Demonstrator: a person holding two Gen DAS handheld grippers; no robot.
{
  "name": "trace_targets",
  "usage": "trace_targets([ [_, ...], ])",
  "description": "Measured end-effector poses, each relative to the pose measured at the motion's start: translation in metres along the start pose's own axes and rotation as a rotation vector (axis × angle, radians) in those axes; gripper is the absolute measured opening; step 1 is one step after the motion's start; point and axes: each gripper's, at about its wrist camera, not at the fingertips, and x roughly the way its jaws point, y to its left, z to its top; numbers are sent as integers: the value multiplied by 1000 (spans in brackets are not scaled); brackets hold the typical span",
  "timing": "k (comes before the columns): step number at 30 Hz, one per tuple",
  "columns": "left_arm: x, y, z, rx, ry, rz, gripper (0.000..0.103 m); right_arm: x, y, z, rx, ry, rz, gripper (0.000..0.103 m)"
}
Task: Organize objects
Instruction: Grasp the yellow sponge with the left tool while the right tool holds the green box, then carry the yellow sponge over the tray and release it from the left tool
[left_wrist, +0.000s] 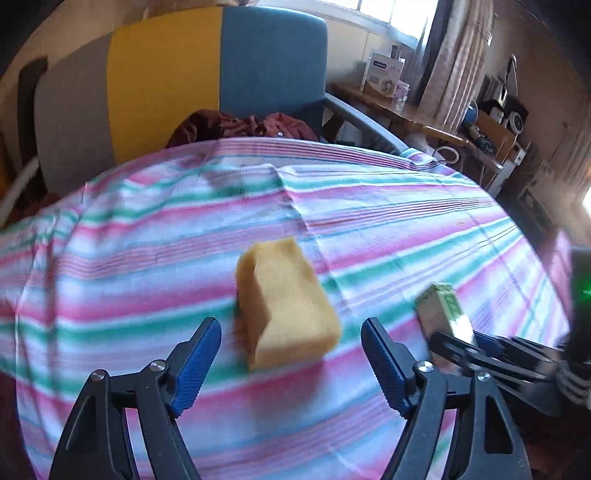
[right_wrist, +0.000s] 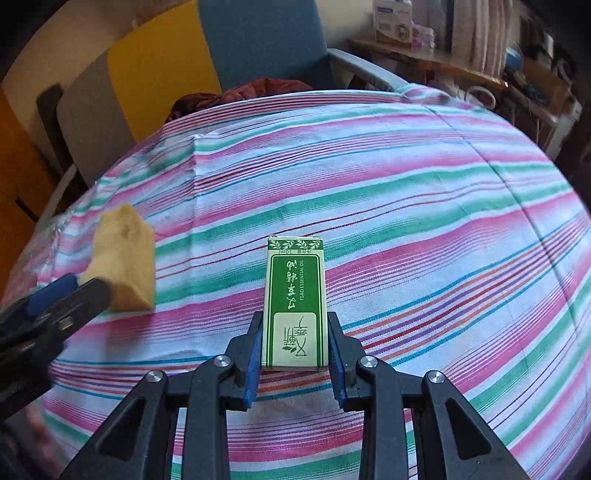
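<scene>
With the green oil box (right_wrist: 294, 302) clamped in the right claw (right_wrist: 295, 354) and the left claw (left_wrist: 291, 354) held apart just before the sponge (left_wrist: 286, 304) on the striped counter (left_wrist: 406, 229), the soft sponge could be pushed away if approached off-centre.

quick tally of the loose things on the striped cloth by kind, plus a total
sponge, yellow: 1
essential oil box, green and white, clamped in the right gripper: 1
total: 2
</scene>
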Motion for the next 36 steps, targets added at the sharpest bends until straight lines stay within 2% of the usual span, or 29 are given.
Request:
trace_targets([
  [3, 13, -4, 3, 28, 9, 23, 80, 0, -8, 3, 38, 2, 20, 31],
  [7, 26, -1, 4, 8, 7, 48, 79, 0, -11, 4, 62, 2, 42, 31],
  [8, 27, 1, 2, 1, -4, 49, 75, 0, -10, 4, 60, 3, 45, 31],
  [9, 28, 3, 0, -2, -17, 55, 66, 1, -8, 4, 56, 3, 47, 31],
  [10, 27, 5, -3, -3, -36, 37, 63, 1, -6, 4, 49, 3, 48, 31],
  [11, 25, 6, -6, 1, -58, 6, 55, 0, -5, 3, 42, 2, 48, 31],
  [15, 21, 2, -15, 34, -95, 9, 52, -2, 1, 3, 7, -11, 39, 31],
  [22, 10, 9, -28, 36, -126, -45, 47, -14, 11, 5, -63, -79, 12, 31],
  [27, -1, 10, -41, 54, -149, -28, 47, -15, 16, 4, -93, -86, 14, 31],
  [36, -25, 18, -62, 48, -186, -42, 46, -22, 31, 4, -166, -144, 24, 31],
])
